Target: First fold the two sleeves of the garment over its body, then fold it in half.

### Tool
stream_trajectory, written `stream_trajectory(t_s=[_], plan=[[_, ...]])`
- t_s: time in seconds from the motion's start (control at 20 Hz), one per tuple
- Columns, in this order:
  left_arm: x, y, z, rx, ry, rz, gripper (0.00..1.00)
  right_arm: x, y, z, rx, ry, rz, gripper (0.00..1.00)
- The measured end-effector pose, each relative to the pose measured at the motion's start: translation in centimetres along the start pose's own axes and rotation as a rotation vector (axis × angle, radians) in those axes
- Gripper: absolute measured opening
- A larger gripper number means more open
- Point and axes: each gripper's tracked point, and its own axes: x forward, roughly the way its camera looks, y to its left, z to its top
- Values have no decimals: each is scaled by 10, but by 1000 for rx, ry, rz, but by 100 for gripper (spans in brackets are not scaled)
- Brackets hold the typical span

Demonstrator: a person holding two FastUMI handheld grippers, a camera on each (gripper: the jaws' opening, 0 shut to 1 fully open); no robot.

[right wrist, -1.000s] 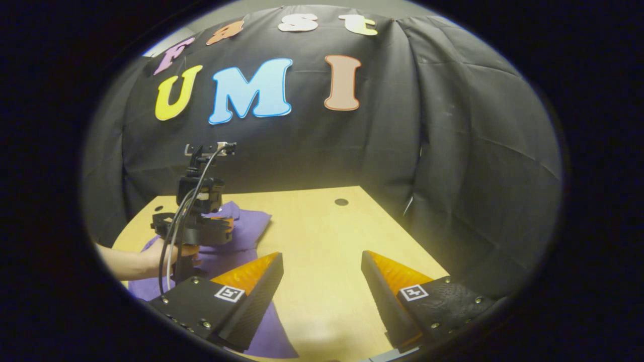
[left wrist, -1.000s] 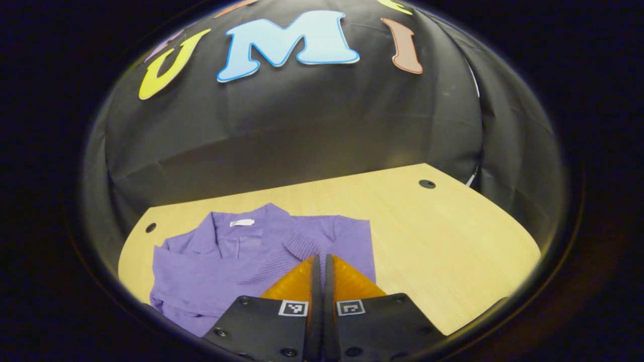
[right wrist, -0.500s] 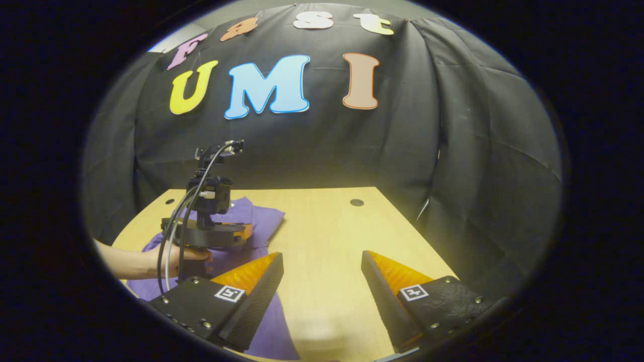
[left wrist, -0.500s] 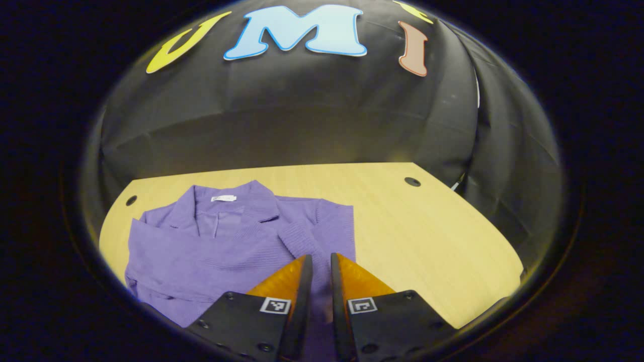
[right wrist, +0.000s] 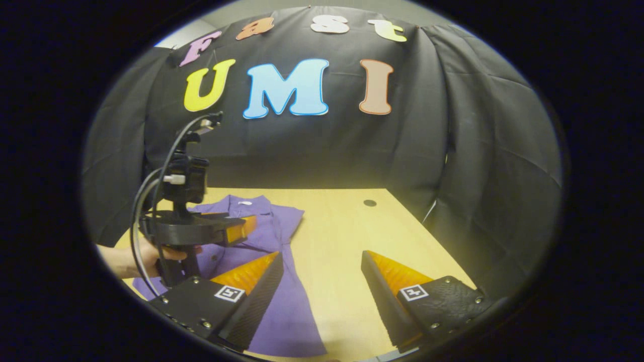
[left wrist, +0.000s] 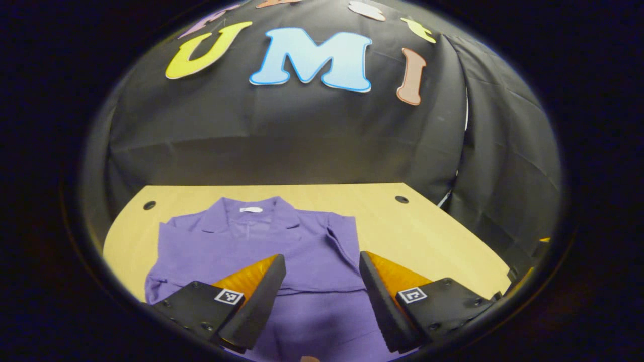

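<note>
Your left gripper (left wrist: 322,264) has its jaws spread wide, nothing between them, above the purple knitted collared garment (left wrist: 261,246); that garment lies flat on the pale wooden table (left wrist: 427,236), collar toward the black cloth wall (left wrist: 282,136), both sleeves folded across its body; your right gripper (right wrist: 322,261) is likewise spread and empty, over bare tabletop just beside the garment's edge; in the right gripper view, your hand (right wrist: 146,254) holds the left gripper above the garment; small dark holes (left wrist: 401,199) mark the table's far corners.

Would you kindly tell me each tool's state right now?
Left tool: open, holding nothing, above the purple garment.
Right tool: open, holding nothing.
</note>
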Motion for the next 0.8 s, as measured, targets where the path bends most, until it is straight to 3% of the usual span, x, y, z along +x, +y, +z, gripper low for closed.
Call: stream_trajectory(t_s=[0.25, 0.8], plan=[[-82, 46, -13, 30, -32, 20, 95, -18, 13, -24, 24, 10, -39, 96], [-219, 147, -115, 112, 57, 81, 94, -56, 18, -95, 71, 134, -143, 96]])
